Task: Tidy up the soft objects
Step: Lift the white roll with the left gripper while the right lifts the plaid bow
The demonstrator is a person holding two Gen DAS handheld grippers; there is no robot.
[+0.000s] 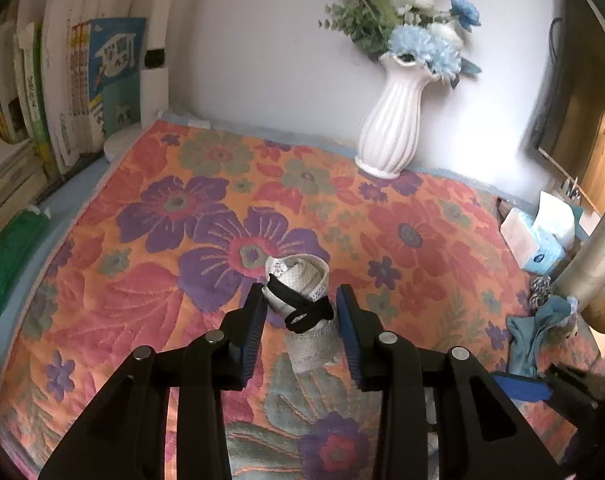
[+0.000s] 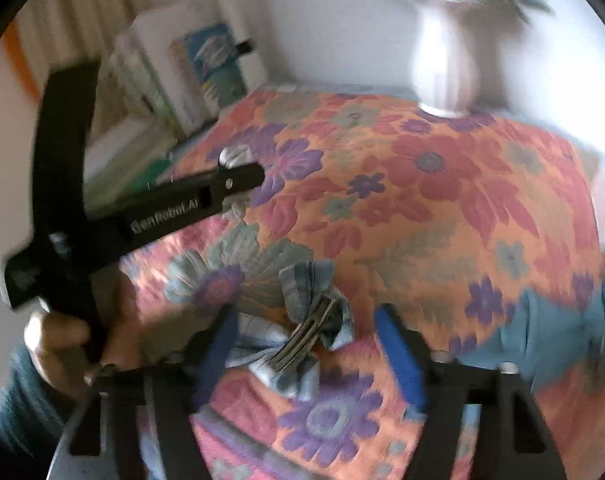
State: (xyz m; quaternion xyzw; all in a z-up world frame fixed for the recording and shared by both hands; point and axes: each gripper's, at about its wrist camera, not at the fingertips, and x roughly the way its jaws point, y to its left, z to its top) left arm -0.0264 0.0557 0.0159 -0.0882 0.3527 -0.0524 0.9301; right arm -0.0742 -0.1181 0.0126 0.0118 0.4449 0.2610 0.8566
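A white lace roll tied with a black band sits between the blue pads of my left gripper, which is shut on it just above the floral cloth. From the right wrist view, the left gripper shows side-on with the pale roll at its tip. My right gripper stands open over a blue plaid bow hair clip lying on the cloth. The bow rests against the left pad and is clear of the right one. A crumpled blue fabric piece lies at the right.
A white ribbed vase with blue flowers stands at the back by the wall. Books line the left side, with a green pack below them. A tissue pack and a beige cylinder sit at the right edge.
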